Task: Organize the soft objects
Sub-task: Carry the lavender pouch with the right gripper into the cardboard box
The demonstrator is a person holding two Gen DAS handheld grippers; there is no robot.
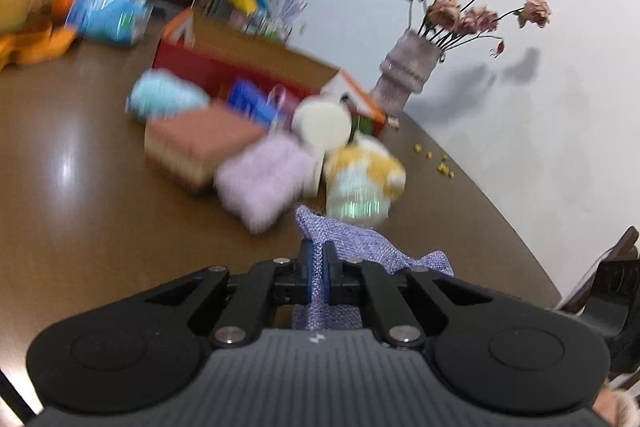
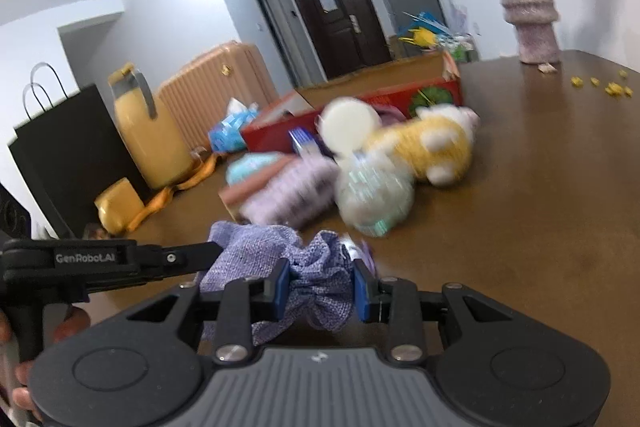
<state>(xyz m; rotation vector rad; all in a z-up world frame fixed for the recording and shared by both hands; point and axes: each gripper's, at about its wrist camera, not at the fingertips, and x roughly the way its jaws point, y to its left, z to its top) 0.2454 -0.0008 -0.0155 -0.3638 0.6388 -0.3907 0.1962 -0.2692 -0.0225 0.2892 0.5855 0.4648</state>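
Purple woven cloth [image 2: 280, 263] is the thing you have in both tools right now, just in front of the pile of soft toys on the brown table [image 2: 520, 187]. Your left gripper [image 1: 319, 259] has its blue pads squeezed all the way together on a thin fold of the cloth. Your right gripper [image 2: 321, 287] is only part way closed, with a fat bunch of cloth pressed between its two blue pads.

The cloth runs sideways between the two tools, left to right, so its long way goes across you, not away from you. The red box [image 2: 352, 115] sits behind the toy pile, farther from you than the cloth (it looks like the place for soft things, but that is my guess).

Between the cloth and the box lie the yellow and white plush toy [image 2: 436, 143], the fuzzy lilac pillow [image 2: 288, 195] and a shiny clear bundle [image 2: 372, 199]. The vase of dried roses [image 1: 408, 67] stands past the box, near the wall.

Your right tool holds more cloth, so it looks better placed to carry it. To reach the box, you need to lift up and over the pile.
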